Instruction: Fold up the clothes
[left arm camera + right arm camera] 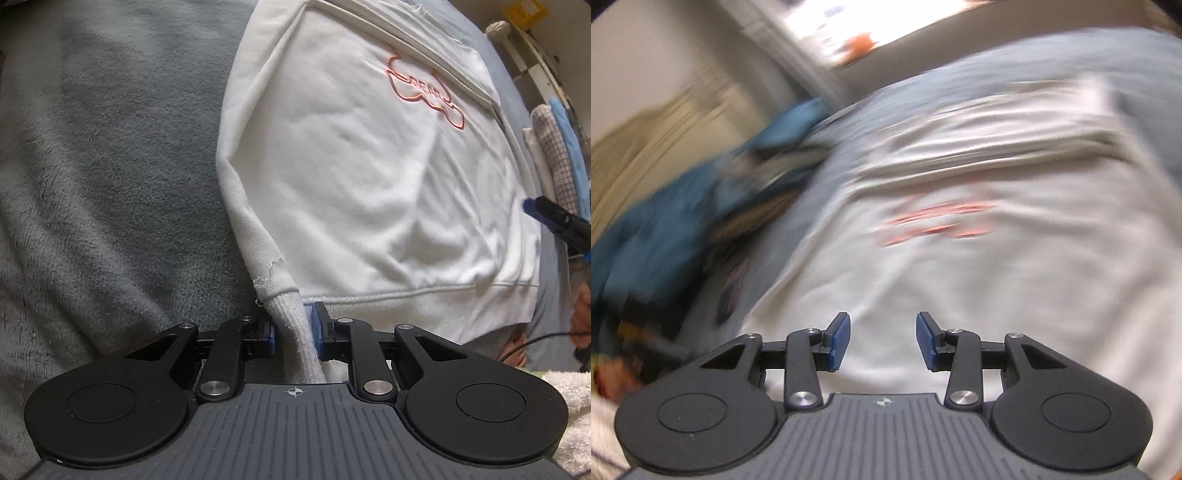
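Left wrist view: we list one white hoodie [369, 177], front up (orange outline logo showing), spread on a grey fleece blanket [103, 166]. Its sleeve lies folded along the body's left edge, long axis running away from us; the ribbed cuff [291, 325] sits between the pads of our left gripper [293, 332], which is closed upon it. The right gripper's tip [554, 218] shows at the far right, beside the hoodie's other edge. A stack of folded laundry [557, 162] stands beyond.

Right wrist view (heavily blurred): our right gripper [882, 341] hangs over the hoodie [997, 277], fingers parted wide, holding nothing. The garment lies straight ahead.
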`<state>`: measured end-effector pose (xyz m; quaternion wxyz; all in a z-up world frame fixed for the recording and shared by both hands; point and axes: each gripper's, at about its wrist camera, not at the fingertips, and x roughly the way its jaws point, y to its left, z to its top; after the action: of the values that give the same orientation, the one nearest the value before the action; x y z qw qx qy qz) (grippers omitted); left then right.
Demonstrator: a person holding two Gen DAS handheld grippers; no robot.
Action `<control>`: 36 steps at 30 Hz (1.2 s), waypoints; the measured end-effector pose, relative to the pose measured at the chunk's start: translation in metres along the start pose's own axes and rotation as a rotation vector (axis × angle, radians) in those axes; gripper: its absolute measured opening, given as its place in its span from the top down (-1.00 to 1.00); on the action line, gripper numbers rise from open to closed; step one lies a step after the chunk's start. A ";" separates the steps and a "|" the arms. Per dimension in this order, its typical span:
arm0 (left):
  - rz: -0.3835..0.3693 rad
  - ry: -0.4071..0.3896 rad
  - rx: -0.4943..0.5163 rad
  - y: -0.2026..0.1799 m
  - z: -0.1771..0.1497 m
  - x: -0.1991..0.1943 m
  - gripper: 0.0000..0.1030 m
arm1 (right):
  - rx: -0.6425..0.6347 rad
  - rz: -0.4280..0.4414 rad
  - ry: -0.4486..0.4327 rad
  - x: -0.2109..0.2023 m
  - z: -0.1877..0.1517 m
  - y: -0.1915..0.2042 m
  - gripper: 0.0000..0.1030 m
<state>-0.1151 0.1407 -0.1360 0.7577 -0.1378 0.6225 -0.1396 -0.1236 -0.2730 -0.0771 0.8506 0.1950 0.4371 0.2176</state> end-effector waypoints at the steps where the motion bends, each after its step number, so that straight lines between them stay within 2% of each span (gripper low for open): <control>1: 0.003 0.000 0.010 0.000 -0.001 0.000 0.67 | 0.064 -0.024 -0.020 -0.009 0.006 -0.015 0.17; 7: 0.028 0.011 0.062 -0.009 0.000 0.000 0.68 | 0.316 -0.219 -0.076 -0.050 -0.001 -0.094 0.16; 12: 0.051 0.016 0.088 -0.013 -0.002 0.002 0.68 | 0.472 -0.274 -0.114 -0.068 -0.019 -0.144 0.16; 18: 0.055 0.016 0.090 -0.014 -0.005 0.003 0.68 | 0.640 -0.172 -0.099 -0.072 -0.047 -0.173 0.16; 27: 0.042 0.030 0.085 -0.013 -0.010 0.003 0.69 | 0.668 -0.051 0.027 -0.075 -0.082 -0.166 0.20; 31: 0.034 0.021 0.073 -0.012 -0.014 0.002 0.73 | 0.631 -0.050 0.059 -0.075 -0.086 -0.157 0.34; 34: 0.041 0.002 0.072 -0.015 -0.015 -0.001 0.82 | 0.583 -0.067 0.076 -0.077 -0.087 -0.148 0.75; 36: 0.041 -0.021 0.070 -0.016 -0.015 -0.006 0.85 | 0.543 -0.073 0.068 -0.079 -0.082 -0.142 0.87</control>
<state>-0.1314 0.1274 -0.1272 0.7712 -0.0998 0.6119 -0.1443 -0.2042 -0.4219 -0.1435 0.7594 0.3926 0.5143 0.0682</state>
